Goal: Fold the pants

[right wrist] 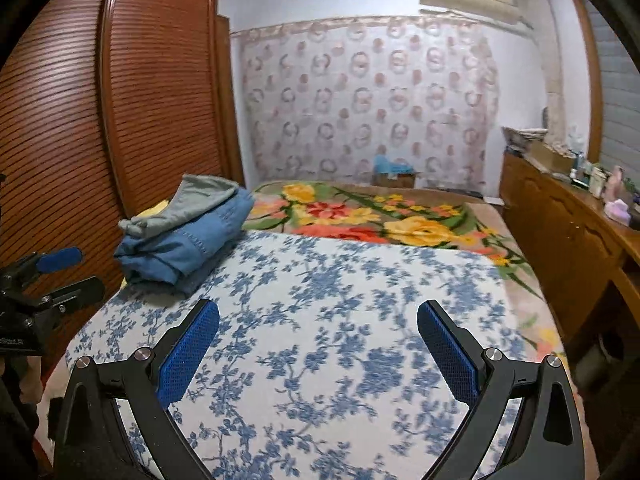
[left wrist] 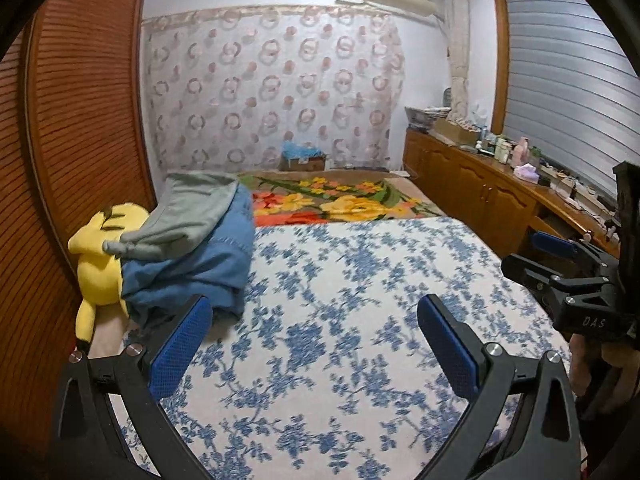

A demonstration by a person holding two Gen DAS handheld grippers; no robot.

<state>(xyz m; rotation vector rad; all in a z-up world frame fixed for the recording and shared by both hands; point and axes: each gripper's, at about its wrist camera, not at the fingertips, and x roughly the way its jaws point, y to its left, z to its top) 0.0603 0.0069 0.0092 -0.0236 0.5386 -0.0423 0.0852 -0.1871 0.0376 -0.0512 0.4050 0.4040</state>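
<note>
A pile of pants lies at the bed's left edge: grey pants (left wrist: 192, 212) on top of blue denim pants (left wrist: 196, 268). The same pile shows in the right wrist view, grey (right wrist: 196, 200) over blue (right wrist: 188, 244). My left gripper (left wrist: 316, 340) is open and empty above the blue-and-white floral bedspread (left wrist: 340, 320), just right of the pile. My right gripper (right wrist: 318, 344) is open and empty over the bedspread (right wrist: 320, 320), the pile ahead to its left. Each gripper shows in the other's view, the right one (left wrist: 544, 256) and the left one (right wrist: 60, 268).
A yellow plush toy (left wrist: 100, 256) lies under the pile by the brown slatted wardrobe (left wrist: 72, 140). A bright flowered blanket (left wrist: 340, 200) covers the far half of the bed. A wooden cabinet (left wrist: 480, 184) with many small items runs along the right wall.
</note>
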